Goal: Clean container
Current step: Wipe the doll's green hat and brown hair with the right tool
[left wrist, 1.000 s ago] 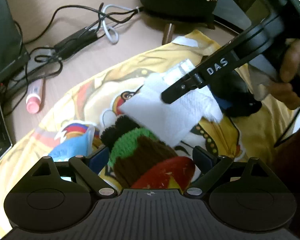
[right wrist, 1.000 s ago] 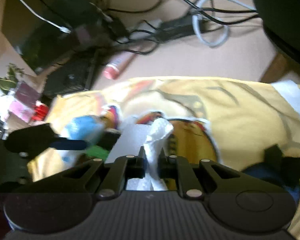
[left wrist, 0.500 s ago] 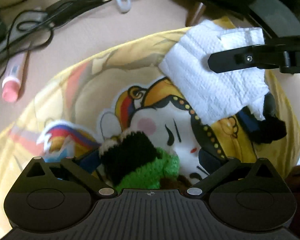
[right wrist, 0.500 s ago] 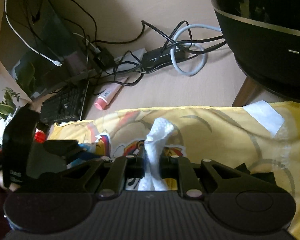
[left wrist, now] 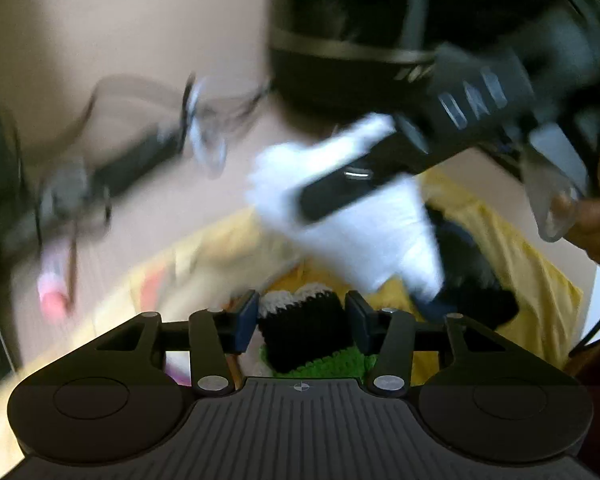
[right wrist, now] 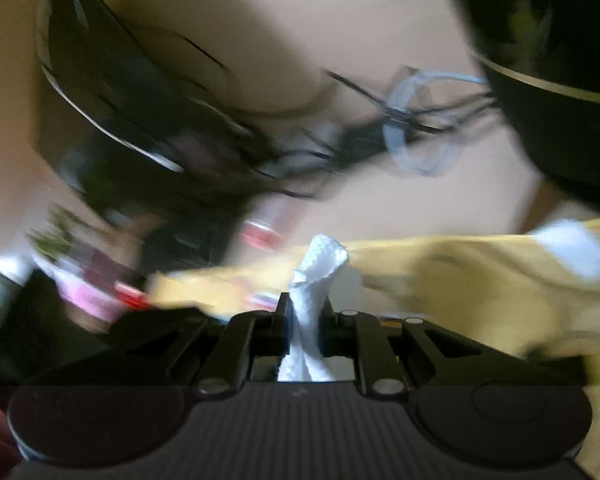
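Note:
My left gripper (left wrist: 302,314) is shut on a knitted black, white and green container (left wrist: 304,328), held above the yellow printed cloth (left wrist: 532,280). My right gripper (right wrist: 306,312) is shut on a white paper towel (right wrist: 320,264), which hangs from it. In the left wrist view the right gripper (left wrist: 340,188) is up and to the right, with the towel (left wrist: 380,232) draped below it, a little beyond the container. Both views are blurred by motion.
A large black round appliance (left wrist: 360,20) stands behind the cloth. Tangled cables (left wrist: 148,148) and a pink tube (left wrist: 54,284) lie on the tan desk at left. A dark knitted item (left wrist: 472,280) lies on the cloth at right.
My left gripper has closed on the knitted container and lifted it. The right gripper with the towel has swung up and left. Both cameras now tilt higher.

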Action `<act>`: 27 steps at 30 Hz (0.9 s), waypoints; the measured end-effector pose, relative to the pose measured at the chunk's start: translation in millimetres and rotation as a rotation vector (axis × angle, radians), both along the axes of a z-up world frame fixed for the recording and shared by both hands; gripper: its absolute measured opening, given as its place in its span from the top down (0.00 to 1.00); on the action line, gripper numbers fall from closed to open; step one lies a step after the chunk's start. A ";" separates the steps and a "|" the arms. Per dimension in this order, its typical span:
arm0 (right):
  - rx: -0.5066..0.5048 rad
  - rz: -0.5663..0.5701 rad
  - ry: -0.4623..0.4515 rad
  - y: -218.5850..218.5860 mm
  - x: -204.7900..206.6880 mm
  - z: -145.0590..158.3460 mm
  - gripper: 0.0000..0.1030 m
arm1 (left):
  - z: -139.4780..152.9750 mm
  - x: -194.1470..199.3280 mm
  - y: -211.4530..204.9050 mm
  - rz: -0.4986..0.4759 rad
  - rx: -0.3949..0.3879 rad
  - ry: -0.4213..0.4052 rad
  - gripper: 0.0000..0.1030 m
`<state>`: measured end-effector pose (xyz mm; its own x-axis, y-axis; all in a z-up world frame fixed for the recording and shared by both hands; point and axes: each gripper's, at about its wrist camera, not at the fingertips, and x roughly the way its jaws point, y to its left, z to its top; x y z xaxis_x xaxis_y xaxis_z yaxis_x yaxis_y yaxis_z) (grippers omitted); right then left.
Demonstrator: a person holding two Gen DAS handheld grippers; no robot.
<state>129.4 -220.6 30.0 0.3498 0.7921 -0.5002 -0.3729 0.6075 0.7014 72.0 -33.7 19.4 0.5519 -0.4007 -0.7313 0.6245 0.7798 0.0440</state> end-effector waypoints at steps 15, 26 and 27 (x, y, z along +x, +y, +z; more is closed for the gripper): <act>-0.239 0.145 0.017 30.1 -21.1 -34.8 0.83 | -1.6 -32.3 37.6 0.050 -0.089 0.132 0.40; -0.141 0.193 0.096 35.7 -35.3 -46.8 0.84 | -18.1 -25.5 21.8 -0.003 -0.013 0.148 0.43; -0.128 0.177 0.085 32.9 -32.3 -40.6 0.84 | -11.4 -24.4 18.0 -0.017 -0.018 0.111 0.56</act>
